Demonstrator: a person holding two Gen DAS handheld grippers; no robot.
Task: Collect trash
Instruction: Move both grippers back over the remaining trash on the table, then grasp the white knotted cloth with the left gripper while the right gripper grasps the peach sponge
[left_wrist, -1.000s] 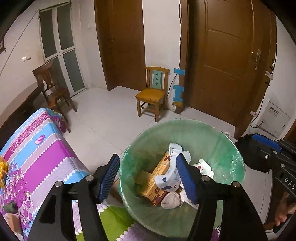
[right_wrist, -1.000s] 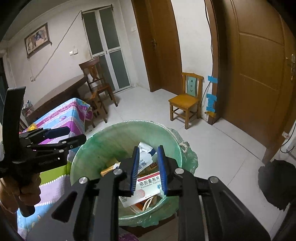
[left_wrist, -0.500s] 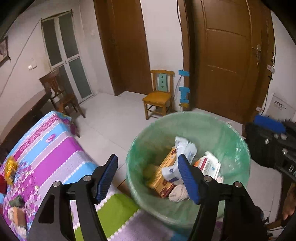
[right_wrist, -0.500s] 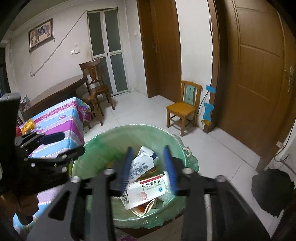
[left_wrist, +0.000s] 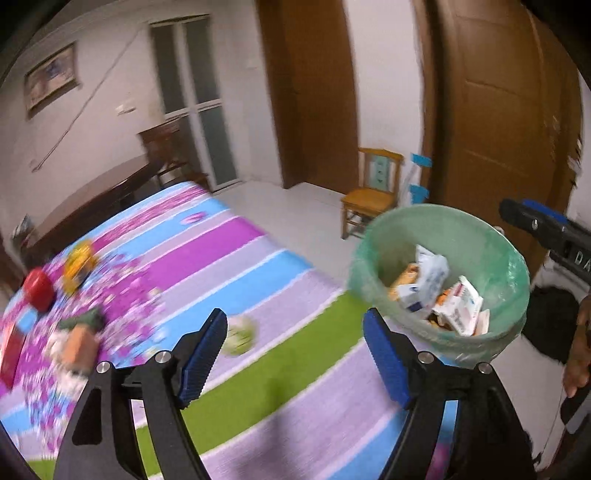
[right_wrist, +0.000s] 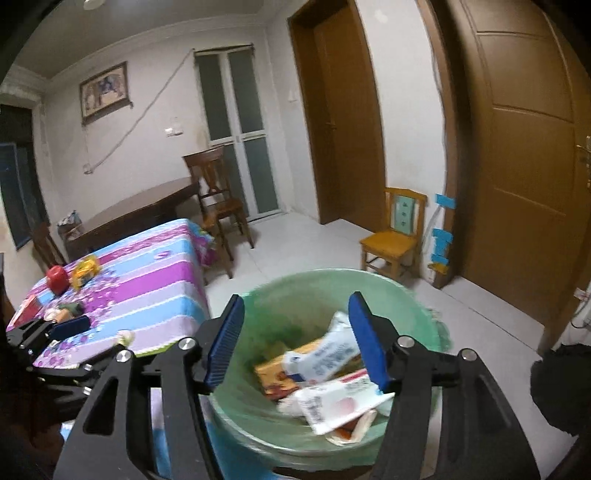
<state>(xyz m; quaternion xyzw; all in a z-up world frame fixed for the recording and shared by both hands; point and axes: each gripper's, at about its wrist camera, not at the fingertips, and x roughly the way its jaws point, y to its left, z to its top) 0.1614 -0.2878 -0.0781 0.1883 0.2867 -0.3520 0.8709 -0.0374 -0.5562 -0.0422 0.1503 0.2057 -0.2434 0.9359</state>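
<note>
Looked light and soft, that crumpled wad (left_wrist: 240, 334) near on the striped cloth (left_wrist: 258, 266); best pinched across its middle. Left gripper (left_wrist: 293, 356) and right gripper (right_wrist: 295, 341) both opening, nothing between the jaws.

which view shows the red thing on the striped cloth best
The right wrist view: the red object is fairly sharp, far back on the striped tablecloth beside a yellow item. The left wrist view shows it larger but smeared by motion blur.

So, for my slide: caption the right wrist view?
Right gripper, jaws opening and empty, above the green-lined trash bin filled with discarded cartons.
</note>
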